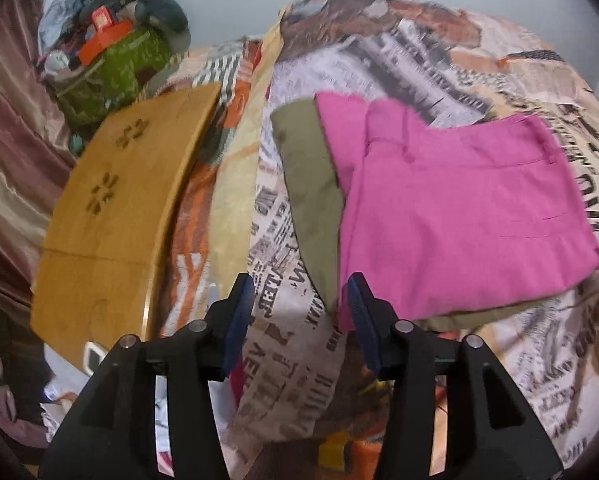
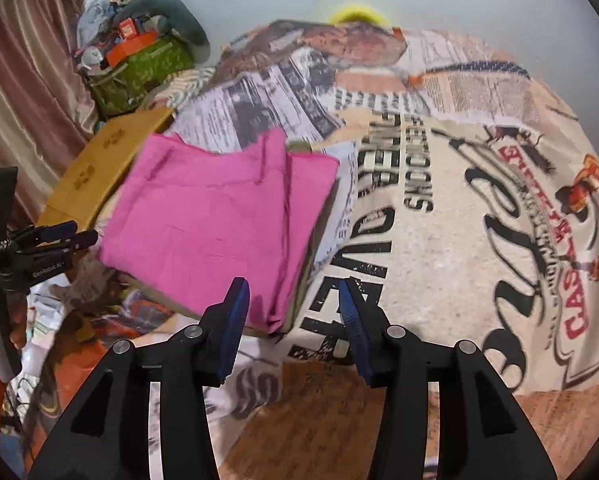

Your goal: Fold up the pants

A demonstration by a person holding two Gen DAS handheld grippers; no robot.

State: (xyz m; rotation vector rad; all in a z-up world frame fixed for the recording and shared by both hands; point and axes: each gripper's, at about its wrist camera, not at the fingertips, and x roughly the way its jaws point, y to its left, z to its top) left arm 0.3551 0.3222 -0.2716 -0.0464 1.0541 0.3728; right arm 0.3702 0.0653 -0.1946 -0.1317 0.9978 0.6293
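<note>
On the bed's newspaper-print cover (image 2: 439, 208) your pink pants (image 1: 451, 208) lie folded into a flat rectangle, stacked on an olive-green garment (image 1: 311, 200) that peeks out along one side. That stack sits toward the bed's left edge, near the wooden board (image 1: 115, 216) that rests there. Your left gripper (image 1: 299, 312) hovers just short of the stack's near corner, jaws spread wide, nothing between the blue pads. Your right gripper (image 2: 293, 308) is the same deal: jaws apart, empty, poised over the near edge of the pink fold and not touching it. From the right wrist view you can spot the left gripper off at the left side. A green bag (image 2: 139, 68) stuffed with odds and ends sits at the far left corner by the curtain (image 2: 27, 80).
</note>
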